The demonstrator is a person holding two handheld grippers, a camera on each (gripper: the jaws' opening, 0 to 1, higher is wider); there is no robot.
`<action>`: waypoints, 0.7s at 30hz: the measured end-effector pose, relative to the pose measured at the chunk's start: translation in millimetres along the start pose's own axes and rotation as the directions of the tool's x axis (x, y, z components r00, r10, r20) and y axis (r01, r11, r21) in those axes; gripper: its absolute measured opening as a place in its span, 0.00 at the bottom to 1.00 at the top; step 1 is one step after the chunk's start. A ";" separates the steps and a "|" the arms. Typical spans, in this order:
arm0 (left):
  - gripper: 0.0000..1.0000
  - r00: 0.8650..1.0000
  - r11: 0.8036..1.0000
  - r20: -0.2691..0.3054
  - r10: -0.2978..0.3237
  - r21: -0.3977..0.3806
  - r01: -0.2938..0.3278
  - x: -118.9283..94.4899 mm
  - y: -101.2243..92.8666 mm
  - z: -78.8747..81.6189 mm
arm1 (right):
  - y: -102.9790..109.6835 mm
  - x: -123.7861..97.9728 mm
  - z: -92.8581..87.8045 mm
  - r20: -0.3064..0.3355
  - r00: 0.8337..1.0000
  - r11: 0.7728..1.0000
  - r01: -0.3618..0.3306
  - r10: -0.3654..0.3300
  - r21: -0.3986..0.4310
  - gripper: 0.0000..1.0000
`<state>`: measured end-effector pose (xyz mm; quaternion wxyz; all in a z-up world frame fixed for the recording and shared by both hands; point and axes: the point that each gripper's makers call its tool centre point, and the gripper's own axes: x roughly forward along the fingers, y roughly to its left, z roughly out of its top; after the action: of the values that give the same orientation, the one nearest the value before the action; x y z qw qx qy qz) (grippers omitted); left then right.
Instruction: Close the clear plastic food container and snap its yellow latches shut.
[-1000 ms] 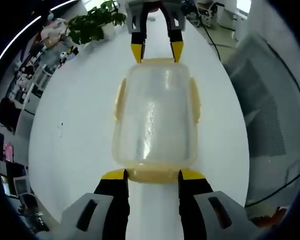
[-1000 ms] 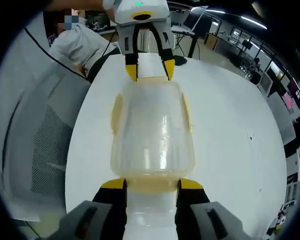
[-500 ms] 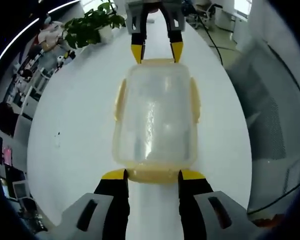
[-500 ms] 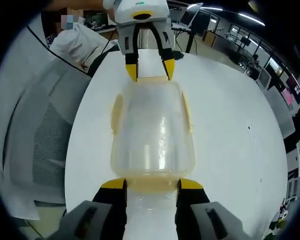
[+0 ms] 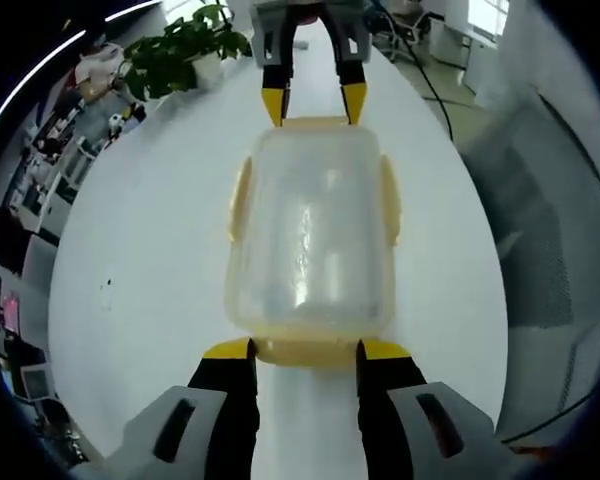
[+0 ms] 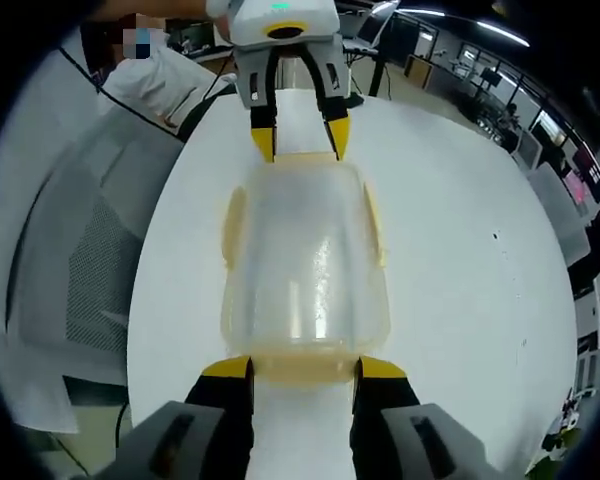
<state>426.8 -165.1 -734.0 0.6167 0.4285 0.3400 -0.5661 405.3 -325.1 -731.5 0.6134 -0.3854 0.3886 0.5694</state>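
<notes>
The clear plastic container [image 5: 310, 230] with its lid on lies lengthwise between my two grippers over the white table [image 5: 150, 220]. Its yellow side latches [image 5: 240, 198] lie flat against the walls. My left gripper [image 5: 305, 350] has its jaws closed on the near yellow end latch [image 5: 305, 352]. At the far end, my right gripper [image 5: 313, 100] clamps the other end latch. In the right gripper view the same container [image 6: 305, 250] runs from my right gripper [image 6: 305, 368] to the left gripper [image 6: 300, 140], each holding an end latch.
A potted green plant [image 5: 180, 50] stands at the table's far left in the left gripper view. A grey mesh chair [image 5: 540, 240] sits beside the table edge. A person in a white top [image 6: 150, 85] is behind the table.
The container and both grippers keep their places relative to each other. The background has swung slightly around them; a dark speck on the table has drifted.
</notes>
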 end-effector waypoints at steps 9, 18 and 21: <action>0.35 1.000 1.000 0.007 -0.008 -0.004 0.008 3.4 0.1 6.2 | -0.8 -1.7 -7.5 -0.005 1.000 1.000 -0.013 0.013 0.010 0.35; 0.36 0.999 0.999 0.010 -0.046 -0.016 0.046 1.9 -3.7 8.7 | 2.8 -0.4 -10.0 0.005 0.999 0.998 -0.049 0.049 0.028 0.35; 0.36 0.998 0.998 0.008 -0.055 -0.021 0.055 4.0 -3.2 8.2 | 3.5 -0.1 -10.5 0.008 0.998 0.998 -0.056 0.055 0.035 0.35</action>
<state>423.6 -174.1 -734.7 0.6065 0.4105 0.3553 -0.5808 401.4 -334.5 -735.8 0.6056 -0.3613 0.4069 0.5806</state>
